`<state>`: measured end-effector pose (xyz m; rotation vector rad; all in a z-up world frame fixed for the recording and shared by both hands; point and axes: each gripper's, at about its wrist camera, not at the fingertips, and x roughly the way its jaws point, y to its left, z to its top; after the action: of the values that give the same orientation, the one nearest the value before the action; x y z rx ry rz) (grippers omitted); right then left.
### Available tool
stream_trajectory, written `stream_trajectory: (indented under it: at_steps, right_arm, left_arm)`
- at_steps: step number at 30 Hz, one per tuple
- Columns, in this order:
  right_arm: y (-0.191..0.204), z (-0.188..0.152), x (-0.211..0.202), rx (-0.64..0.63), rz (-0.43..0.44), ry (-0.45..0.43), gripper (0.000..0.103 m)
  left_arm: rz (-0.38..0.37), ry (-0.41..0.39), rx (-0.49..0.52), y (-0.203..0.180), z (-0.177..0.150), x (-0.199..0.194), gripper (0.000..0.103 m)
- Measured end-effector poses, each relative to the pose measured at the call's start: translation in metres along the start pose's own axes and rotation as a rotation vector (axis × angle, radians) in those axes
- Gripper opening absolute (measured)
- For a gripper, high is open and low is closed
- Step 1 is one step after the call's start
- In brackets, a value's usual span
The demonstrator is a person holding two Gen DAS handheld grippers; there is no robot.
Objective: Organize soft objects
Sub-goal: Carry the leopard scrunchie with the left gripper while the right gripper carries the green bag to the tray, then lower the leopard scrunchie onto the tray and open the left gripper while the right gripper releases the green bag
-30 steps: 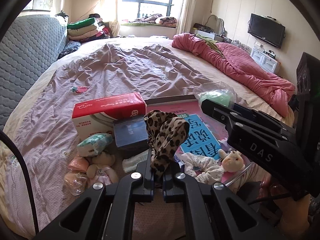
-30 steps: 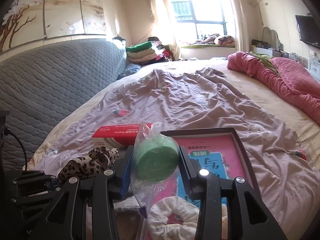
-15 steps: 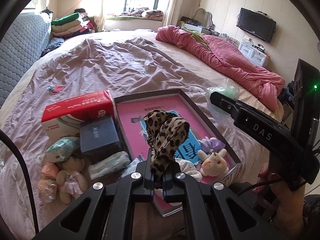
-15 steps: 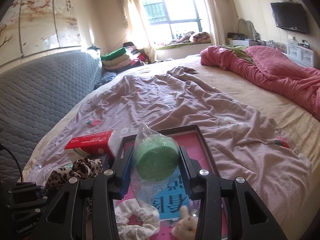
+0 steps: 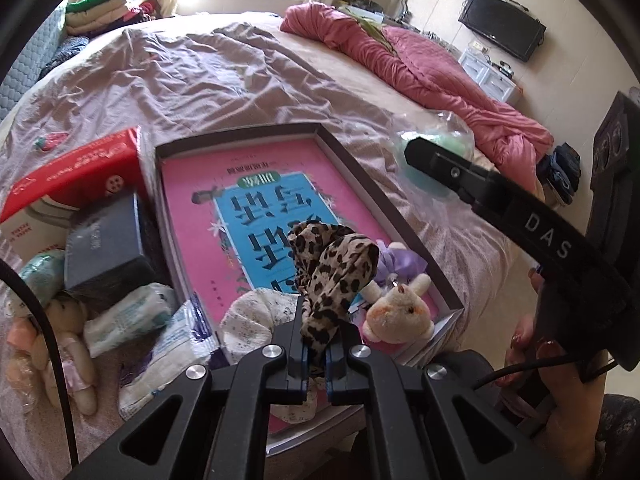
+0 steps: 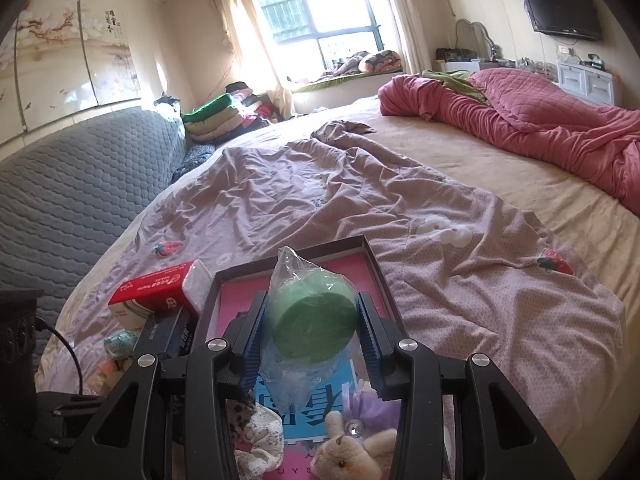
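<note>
My left gripper (image 5: 316, 354) is shut on a leopard-print scrunchie (image 5: 334, 268) and holds it above the near end of a dark-rimmed box (image 5: 360, 172) with a pink and blue book inside. A white scrunchie (image 5: 250, 320), a cream plush bunny (image 5: 400, 312) and a purple soft item (image 5: 394, 266) lie in the box. My right gripper (image 6: 312, 324) is shut on a green round sponge in a clear bag (image 6: 314, 320), held above the box (image 6: 372, 252). The right gripper also shows in the left wrist view (image 5: 416, 152). The bunny shows below it (image 6: 348, 456).
Left of the box lie a red tissue pack (image 5: 68, 172), a dark blue box (image 5: 106, 244), a white wipe packet (image 5: 128, 316), a small doll (image 5: 68, 332) and other soft packs. The mauve sheet (image 6: 360, 200) covers the bed; a pink quilt (image 6: 540, 128) lies at the right.
Both grippers have moved over the box, with their loads still held. The left view now looks down on the box; the right gripper has risen and tilted down.
</note>
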<state>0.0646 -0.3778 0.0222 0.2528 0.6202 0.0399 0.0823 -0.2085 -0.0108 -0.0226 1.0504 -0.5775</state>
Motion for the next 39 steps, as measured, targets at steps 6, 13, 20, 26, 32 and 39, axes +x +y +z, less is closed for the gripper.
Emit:
stream_trajectory:
  at_steps: [6,13,20,26,32,39]
  right_arm:
    - [-0.002,-0.006,0.013,-0.001,0.001,0.043,0.044]
    - [-0.001,-0.014,0.033,-0.018,0.012,0.118,0.044]
    - [-0.002,-0.025,0.054,-0.019,0.024,0.197,0.044]
    - [-0.001,-0.032,0.068,-0.027,0.025,0.249,0.044]
    - [-0.001,-0.036,0.077,-0.026,0.028,0.283,0.044]
    - [0.0,-0.04,0.085,-0.041,0.023,0.314,0.044]
  left_arm:
    - [0.0,0.066,0.008,-0.004,-0.003,0.022,0.005]
    - [0.025,0.096,0.005,0.002,0.002,0.033,0.005]
    - [0.023,0.115,-0.033,0.014,0.008,0.039,0.006]
    - [0.049,0.115,-0.042,0.017,0.01,0.039,0.007]
    - [0.076,0.107,-0.048,0.019,0.013,0.037,0.012]
    - [0.079,0.104,-0.067,0.025,0.013,0.035,0.023]
